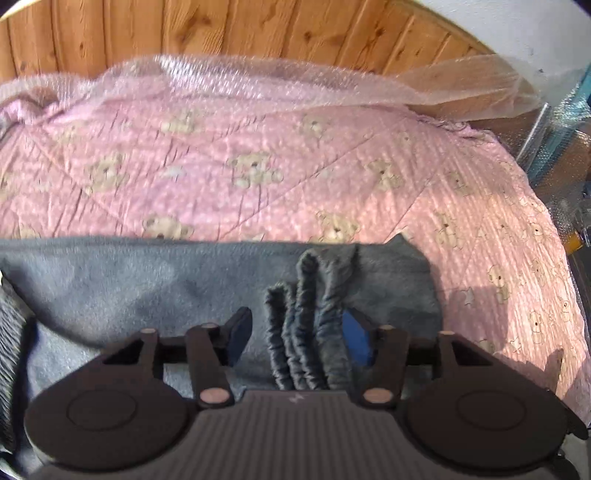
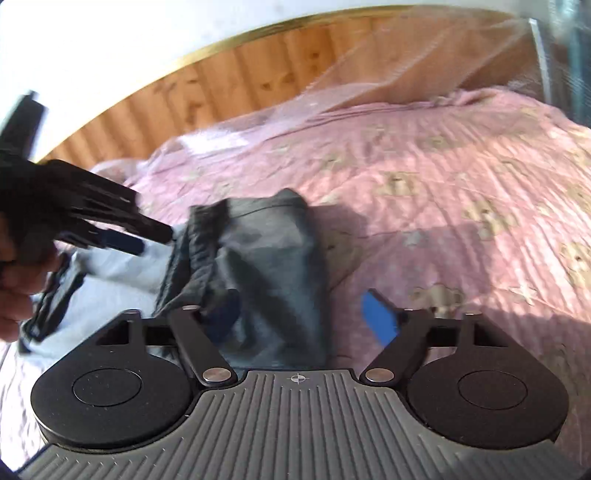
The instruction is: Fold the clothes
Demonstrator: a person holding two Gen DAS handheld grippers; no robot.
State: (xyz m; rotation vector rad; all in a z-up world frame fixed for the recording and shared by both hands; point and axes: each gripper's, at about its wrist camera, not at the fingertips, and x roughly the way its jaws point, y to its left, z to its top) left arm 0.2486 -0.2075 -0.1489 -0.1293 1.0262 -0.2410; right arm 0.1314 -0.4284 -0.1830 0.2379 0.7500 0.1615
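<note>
Bunched ribbed hems of a dark grey fleece garment [image 1: 221, 288] stand up right between the fingers of the left gripper [image 1: 299, 332], which is spread fairly wide; the folds sit close against the blue pad on one side, but neither pad seems to press on them, so I'd say the cloth is let go rather than held. From the left wrist the garment lies flat across the near part of a bed, on a pink quilt printed with teddy bears [image 1: 258, 166], with a wooden headboard [image 1: 221, 33] and some clear bubble wrap [image 1: 258, 77] behind. My worry here: those loose hems could catch on a pad as the gripper lifts and drag the fold open. From the right wrist, the right gripper [image 2: 303, 317] is open wide above the folded dark end of the garment [image 2: 269, 254], nothing clamped; the left gripper [image 2: 147, 236] hovers at the garment's far edge, a hand [image 2: 22, 280] behind it. A paler layer shows beneath, so the stack looks uneven and might slump. No containers are visible in either view.
</note>
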